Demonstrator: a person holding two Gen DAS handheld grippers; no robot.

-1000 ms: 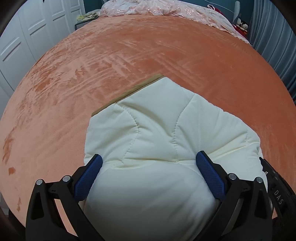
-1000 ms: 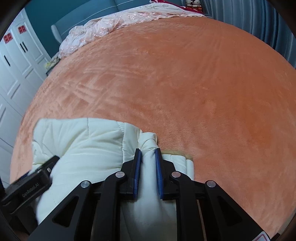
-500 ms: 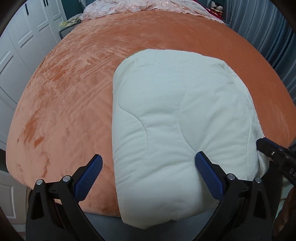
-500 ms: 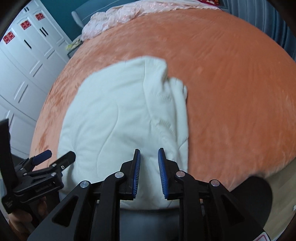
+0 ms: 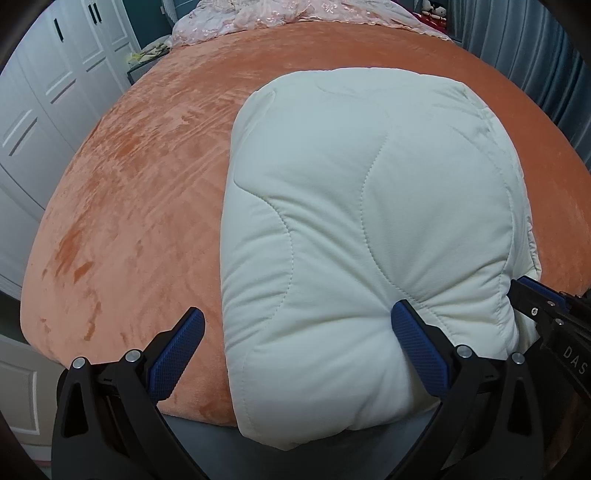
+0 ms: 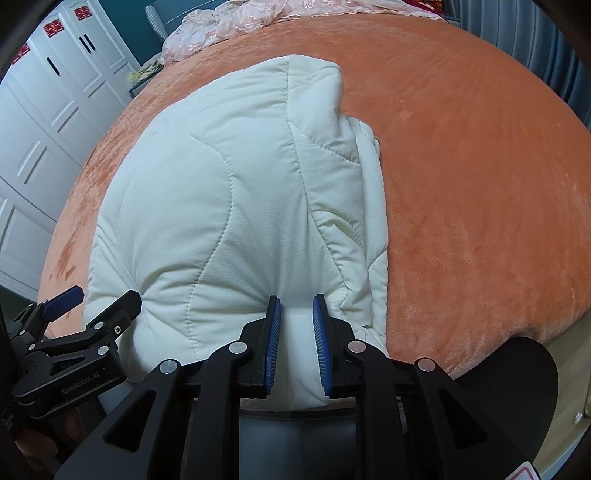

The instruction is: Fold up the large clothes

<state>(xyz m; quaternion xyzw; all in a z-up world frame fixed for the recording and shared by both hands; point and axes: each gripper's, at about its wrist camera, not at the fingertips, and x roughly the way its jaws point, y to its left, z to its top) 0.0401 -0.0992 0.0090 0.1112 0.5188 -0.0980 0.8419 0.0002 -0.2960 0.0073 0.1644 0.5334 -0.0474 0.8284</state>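
Note:
A cream quilted garment (image 5: 369, 221) (image 6: 229, 203) lies folded on the orange bedspread (image 5: 147, 184), and its near end hangs over the bed's front edge. My left gripper (image 5: 297, 310) stands wide open at that near end. Its right finger (image 5: 413, 339) presses into the padding, while its left finger (image 5: 177, 350) hovers over bare bedspread. My right gripper (image 6: 296, 299) is nearly shut, pinching a ridge of the garment's near right edge between its blue pads. Each gripper shows in the other's view: the right gripper (image 5: 535, 299) and the left gripper (image 6: 101, 295).
White wardrobe doors (image 5: 44, 110) line the left side. Pink lace bedding (image 5: 277, 14) is heaped at the bed's head, and grey curtains (image 5: 535, 55) hang on the right. A dark rounded object (image 6: 517, 376) sits below the bed's front right corner.
Both grippers drew back toward the bed's front edge. The garment went from bunched up under them to lying spread flat. The left gripper's left finger came off the padding.

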